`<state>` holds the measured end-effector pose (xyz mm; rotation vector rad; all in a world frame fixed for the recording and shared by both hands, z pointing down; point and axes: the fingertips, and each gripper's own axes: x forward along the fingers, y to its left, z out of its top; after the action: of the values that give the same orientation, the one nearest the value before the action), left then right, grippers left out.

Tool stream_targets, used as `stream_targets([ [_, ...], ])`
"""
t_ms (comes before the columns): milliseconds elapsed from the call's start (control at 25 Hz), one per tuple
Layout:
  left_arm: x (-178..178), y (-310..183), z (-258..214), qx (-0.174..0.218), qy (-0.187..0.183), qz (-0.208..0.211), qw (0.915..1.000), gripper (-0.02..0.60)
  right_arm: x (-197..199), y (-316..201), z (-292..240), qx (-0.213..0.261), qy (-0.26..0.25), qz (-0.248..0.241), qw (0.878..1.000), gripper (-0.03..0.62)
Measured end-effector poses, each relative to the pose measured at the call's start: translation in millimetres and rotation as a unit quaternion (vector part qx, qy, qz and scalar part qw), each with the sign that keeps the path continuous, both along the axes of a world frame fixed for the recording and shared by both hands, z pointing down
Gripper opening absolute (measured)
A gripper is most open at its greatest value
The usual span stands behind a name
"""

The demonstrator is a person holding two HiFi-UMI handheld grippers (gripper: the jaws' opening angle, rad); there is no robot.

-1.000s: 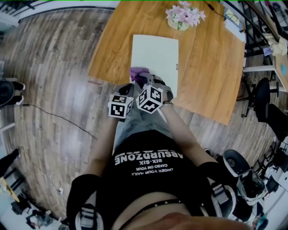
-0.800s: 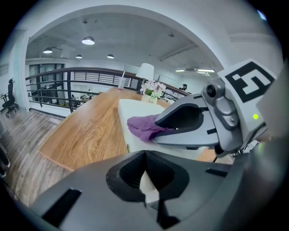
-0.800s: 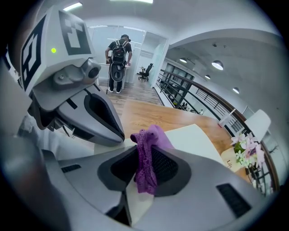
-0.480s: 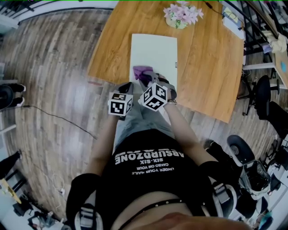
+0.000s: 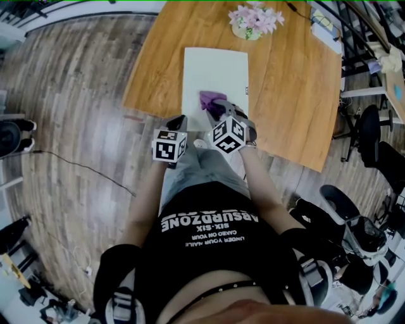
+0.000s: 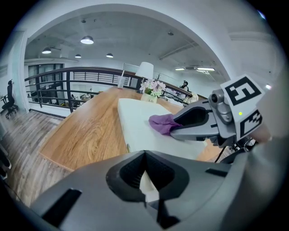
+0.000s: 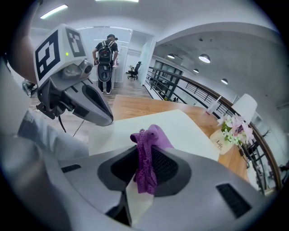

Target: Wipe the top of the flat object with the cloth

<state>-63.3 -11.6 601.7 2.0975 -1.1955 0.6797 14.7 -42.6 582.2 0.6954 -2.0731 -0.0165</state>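
Note:
A white flat board point(image 5: 215, 73) lies on the wooden table point(image 5: 291, 95). My right gripper point(image 5: 216, 109) is shut on a purple cloth point(image 5: 209, 99) and holds it on the near part of the board. In the right gripper view the cloth point(image 7: 146, 155) bunches up between the jaws of that gripper point(image 7: 145, 169), with the board point(image 7: 180, 124) beyond. My left gripper point(image 5: 178, 123) hangs at the board's near left corner, off the table edge. Its jaws are shut with nothing in them point(image 6: 145, 180). From the left gripper view the cloth point(image 6: 161, 122) rests on the board point(image 6: 135, 122).
A pot of pink flowers point(image 5: 255, 19) stands just past the board's far end. Office chairs point(image 5: 373, 139) crowd the floor to the right. A person with a backpack point(image 7: 106, 56) stands far off. A cable point(image 5: 82, 166) runs over the floor at left.
My right gripper has slid the cloth to the right and a little farther onto the board. The left gripper has hardly moved.

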Motion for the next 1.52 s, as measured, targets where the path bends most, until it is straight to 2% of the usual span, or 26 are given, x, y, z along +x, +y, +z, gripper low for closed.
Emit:
stream_targets([
  [1200,-1,3,-4,0.000,-0.007,0.001,1.0000,0.015,104,-5,-9,-0.010,0.002,0.139,0.990,0.100],
  [1520,-1,0,-2,0.002,-0.011,0.000,0.9999,0.015,114,-3,-9,-0.031,-0.042,0.183,0.982,0.100],
])
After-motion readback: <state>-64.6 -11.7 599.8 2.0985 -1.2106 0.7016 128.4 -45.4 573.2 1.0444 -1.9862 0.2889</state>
